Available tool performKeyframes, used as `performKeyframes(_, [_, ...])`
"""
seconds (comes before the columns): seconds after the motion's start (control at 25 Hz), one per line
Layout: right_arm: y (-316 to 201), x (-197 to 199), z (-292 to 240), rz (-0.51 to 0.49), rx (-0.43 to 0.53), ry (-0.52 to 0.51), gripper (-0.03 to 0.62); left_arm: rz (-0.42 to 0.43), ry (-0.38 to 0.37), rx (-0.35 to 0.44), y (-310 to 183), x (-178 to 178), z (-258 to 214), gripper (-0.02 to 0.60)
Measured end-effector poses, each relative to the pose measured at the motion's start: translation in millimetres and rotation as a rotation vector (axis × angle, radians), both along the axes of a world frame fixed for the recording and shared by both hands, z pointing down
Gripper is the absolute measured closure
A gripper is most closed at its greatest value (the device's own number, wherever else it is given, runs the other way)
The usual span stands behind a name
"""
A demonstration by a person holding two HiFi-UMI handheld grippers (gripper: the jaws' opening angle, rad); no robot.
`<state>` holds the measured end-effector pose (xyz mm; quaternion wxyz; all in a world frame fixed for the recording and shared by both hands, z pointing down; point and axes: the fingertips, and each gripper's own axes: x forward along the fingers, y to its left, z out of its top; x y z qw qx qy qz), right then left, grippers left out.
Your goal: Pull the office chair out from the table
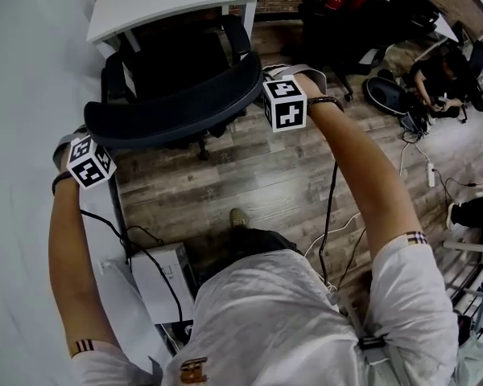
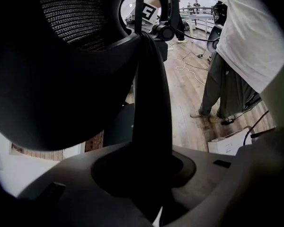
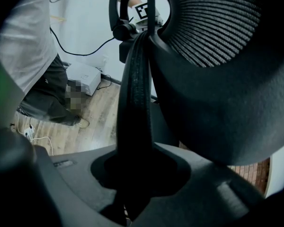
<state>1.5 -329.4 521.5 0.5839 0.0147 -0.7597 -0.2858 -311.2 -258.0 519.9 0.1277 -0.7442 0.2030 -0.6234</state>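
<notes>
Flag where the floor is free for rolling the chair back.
Free: bare wood floor between the chair and the person's shoe, widening right toward the power strip. Crowded: white box and cords along the left wall; bags and a seated person top right; table just beyond the chair.

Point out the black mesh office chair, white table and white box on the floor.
black mesh office chair (image 1: pixel 177 112), head view, backrest's curved top edge
white table (image 1: pixel 165 2), head view, bare tabletop
white box on the floor (image 1: pixel 149 293), head view, top face
</notes>
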Motion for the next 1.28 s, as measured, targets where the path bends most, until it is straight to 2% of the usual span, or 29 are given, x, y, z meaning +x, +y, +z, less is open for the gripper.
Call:
performKeyframes(0.24, [55.6,5.9,-5.4,0.010,-0.008,0.001,0.500,0.006,0.007,-0.023,56.0,0.4,3.0,0.460])
performKeyframes(0.4, [86.3,10.6,-7.3,0.018,-0.007,0.000,0.499,0.020,0.017,-0.010,85.1,7.7,-2.0,0.463])
performKeyframes(0.92, [162.2,19.2,-7.8,0.027,-0.004,-0.004,0.499,0.014,0.012,-0.028,160.1,13.0,1.7,0.462])
performKeyframes(1.28, [205.7,29.2,-13.2,0.011,-0.005,-0.008,0.500,0.012,-0.014,-0.012,200.0,26.8,-11.2,0.459])
